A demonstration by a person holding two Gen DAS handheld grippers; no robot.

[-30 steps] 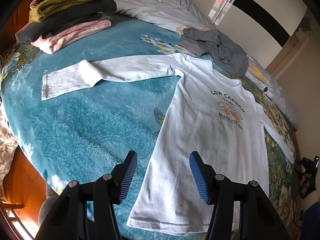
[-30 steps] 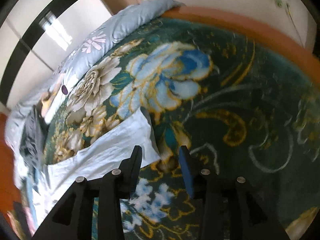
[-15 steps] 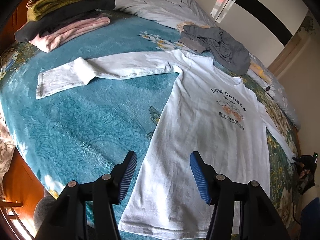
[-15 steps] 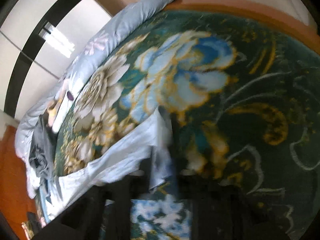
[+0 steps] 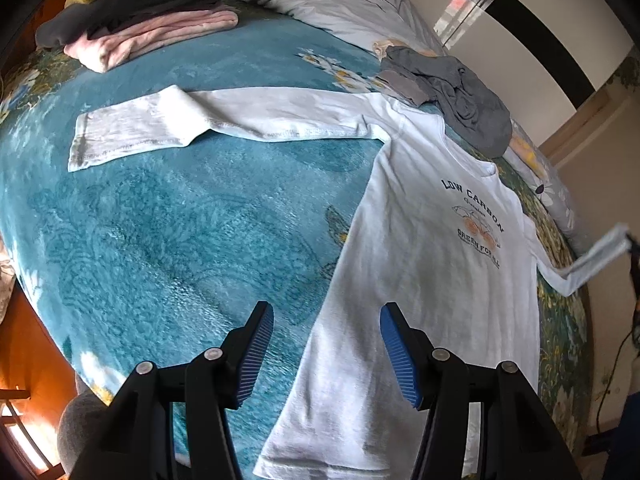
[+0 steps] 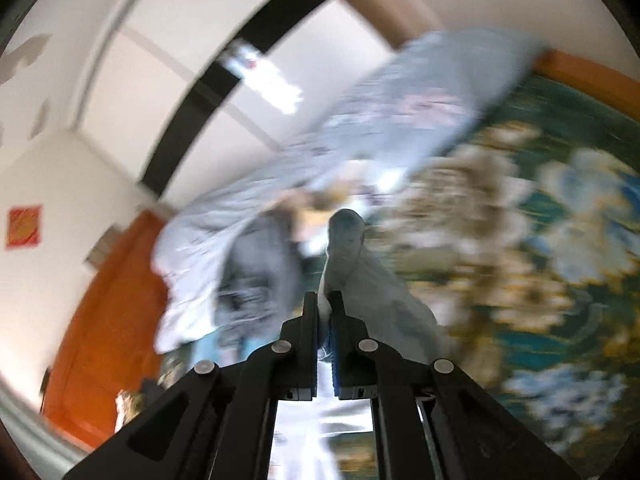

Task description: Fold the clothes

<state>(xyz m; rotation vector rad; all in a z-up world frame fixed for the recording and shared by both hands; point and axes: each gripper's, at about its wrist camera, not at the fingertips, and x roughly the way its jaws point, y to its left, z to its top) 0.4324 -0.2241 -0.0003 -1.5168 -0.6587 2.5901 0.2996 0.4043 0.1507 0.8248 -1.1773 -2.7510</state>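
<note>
Teal floral blanket (image 5: 168, 216) covered the bed. White long-sleeve shirt (image 5: 420, 272) lay flat on it, print side up, one sleeve (image 5: 208, 124) stretched toward the folded clothes stack (image 5: 152, 12). Crumpled grey garment (image 5: 460, 92) sat just past the collar. Other sleeve (image 6: 348, 252) was lifted off the bed, pinched in the right gripper (image 6: 325, 320), jaws nearly closed on the fabric; that view was blurred. Left gripper (image 5: 326, 354) hovered wide apart over the hem, holding nothing.

- The shirt (image 5: 424, 264) lies flat on the bed (image 5: 180, 232), one sleeve (image 5: 224, 124) stretched toward the left edge.
- A folded pile (image 5: 152, 12) sits at the far left corner.
- A crumpled garment (image 5: 460, 96) lies beyond the shirt's collar.
</note>
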